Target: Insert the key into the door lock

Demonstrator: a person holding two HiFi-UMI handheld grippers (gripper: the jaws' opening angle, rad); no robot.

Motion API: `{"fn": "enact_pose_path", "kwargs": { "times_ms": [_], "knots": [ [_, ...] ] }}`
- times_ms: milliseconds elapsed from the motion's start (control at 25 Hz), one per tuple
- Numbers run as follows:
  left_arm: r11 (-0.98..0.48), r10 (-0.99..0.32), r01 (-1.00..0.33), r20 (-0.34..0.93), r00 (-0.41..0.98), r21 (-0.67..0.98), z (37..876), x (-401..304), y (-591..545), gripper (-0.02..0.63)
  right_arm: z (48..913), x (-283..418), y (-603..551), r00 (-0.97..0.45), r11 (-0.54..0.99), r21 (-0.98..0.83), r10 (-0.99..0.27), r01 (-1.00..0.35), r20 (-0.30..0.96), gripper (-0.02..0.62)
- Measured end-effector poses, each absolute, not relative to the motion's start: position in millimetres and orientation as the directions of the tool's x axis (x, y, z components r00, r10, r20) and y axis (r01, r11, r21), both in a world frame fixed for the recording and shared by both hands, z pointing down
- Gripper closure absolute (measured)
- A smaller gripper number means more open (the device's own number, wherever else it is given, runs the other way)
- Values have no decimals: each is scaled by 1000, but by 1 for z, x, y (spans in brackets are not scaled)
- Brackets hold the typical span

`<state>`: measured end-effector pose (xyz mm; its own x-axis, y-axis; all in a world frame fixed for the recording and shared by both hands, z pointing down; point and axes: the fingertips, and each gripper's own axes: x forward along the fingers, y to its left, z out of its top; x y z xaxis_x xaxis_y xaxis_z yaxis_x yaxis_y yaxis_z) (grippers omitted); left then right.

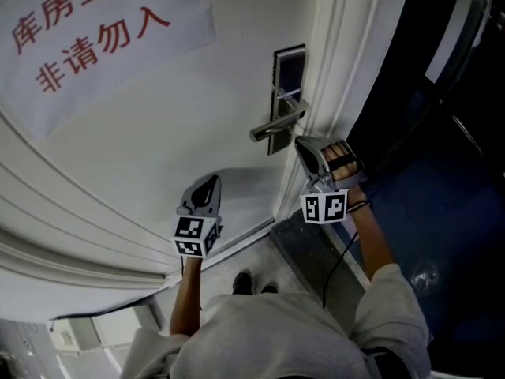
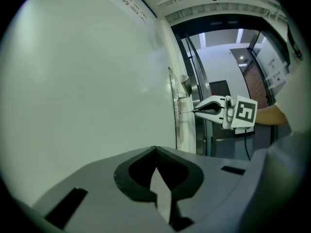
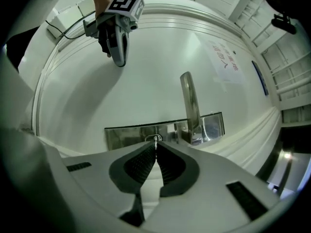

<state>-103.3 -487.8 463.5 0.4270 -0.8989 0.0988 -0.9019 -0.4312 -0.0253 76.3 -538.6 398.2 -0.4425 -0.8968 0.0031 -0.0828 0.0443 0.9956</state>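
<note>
**A:** White door (image 1: 158, 133) fills the view, sign (image 1: 95, 30) top left; left gripper (image 1: 210, 181) hangs near the panel, fingers (image 2: 138, 171) closed on nothing.

**B:** Lock plate (image 1: 289, 65) and handle (image 1: 276, 126) further right; right gripper (image 1: 306, 144) pinches the key (image 3: 155, 139), tip at the keyhole; can't tell how deep.

**A:** Hold the blade square to the plate; push straight, no side load; roll slightly only if it binds.
</note>
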Motion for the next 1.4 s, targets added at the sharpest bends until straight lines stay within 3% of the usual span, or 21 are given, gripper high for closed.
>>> {"fn": "enact_pose_path", "kwargs": {
  "times_ms": [840,1400],
  "knots": [
    [-452,-888,-891,104,447,-29,465,-96,-491,589,398,70,-555,-429,27,1000,-903,7,27,566],
    [-454,-887,-890,113,448,-35,467,-100,-488,589,400,61,-576,-424,2,1000,-906,-4,0,566]
  ]
}}
